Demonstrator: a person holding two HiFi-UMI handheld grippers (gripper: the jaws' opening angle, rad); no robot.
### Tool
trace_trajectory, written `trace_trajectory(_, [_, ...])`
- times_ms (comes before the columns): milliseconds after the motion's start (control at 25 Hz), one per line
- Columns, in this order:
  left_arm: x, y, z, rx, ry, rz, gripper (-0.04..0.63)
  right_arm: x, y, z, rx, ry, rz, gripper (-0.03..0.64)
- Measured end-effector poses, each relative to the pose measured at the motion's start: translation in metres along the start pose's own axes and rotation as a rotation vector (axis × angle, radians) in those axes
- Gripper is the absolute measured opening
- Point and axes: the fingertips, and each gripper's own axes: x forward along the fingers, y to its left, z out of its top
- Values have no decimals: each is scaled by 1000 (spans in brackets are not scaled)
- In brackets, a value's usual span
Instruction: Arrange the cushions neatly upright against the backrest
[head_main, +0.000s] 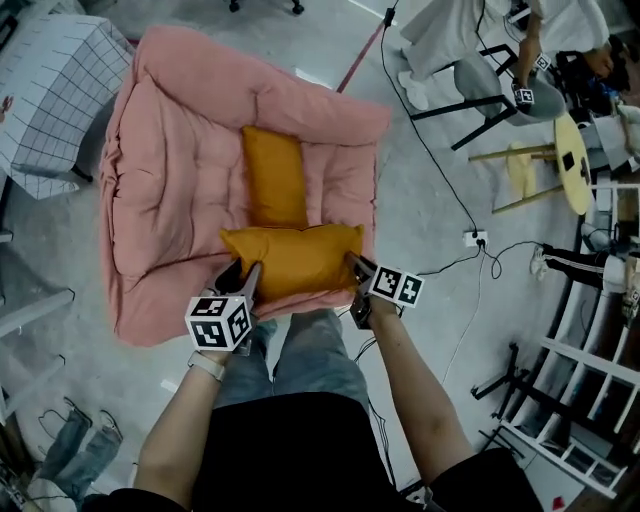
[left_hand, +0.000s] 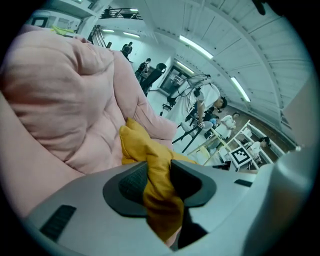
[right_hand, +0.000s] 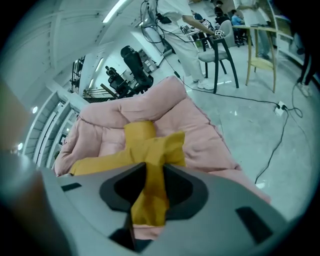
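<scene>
Two mustard-yellow cushions lie on a big pink padded lounger (head_main: 170, 190). The near cushion (head_main: 295, 258) lies crosswise at the lounger's front edge. The far cushion (head_main: 273, 175) lies lengthwise behind it on the seat. My left gripper (head_main: 243, 280) is shut on the near cushion's left corner (left_hand: 159, 197), fabric pinched between its pads. My right gripper (head_main: 357, 270) is shut on the same cushion's right corner (right_hand: 149, 192). In the right gripper view the far cushion (right_hand: 139, 131) shows behind the near one (right_hand: 125, 155).
A checked white cover (head_main: 55, 95) lies left of the lounger. A power strip (head_main: 476, 238) and cables trail on the floor to the right. Chairs, a round stool (head_main: 572, 160) and people stand at the upper right. White shelving (head_main: 590, 400) runs along the right.
</scene>
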Motion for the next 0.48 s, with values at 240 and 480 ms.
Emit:
trace_trajectory(240, [-11, -18, 4, -137, -97, 18, 150, 2, 12, 41, -127, 27, 75, 120])
trace_trajectory(480, [-9, -26, 6, -308, -202, 97, 150, 21, 47, 111, -338, 94, 146, 118])
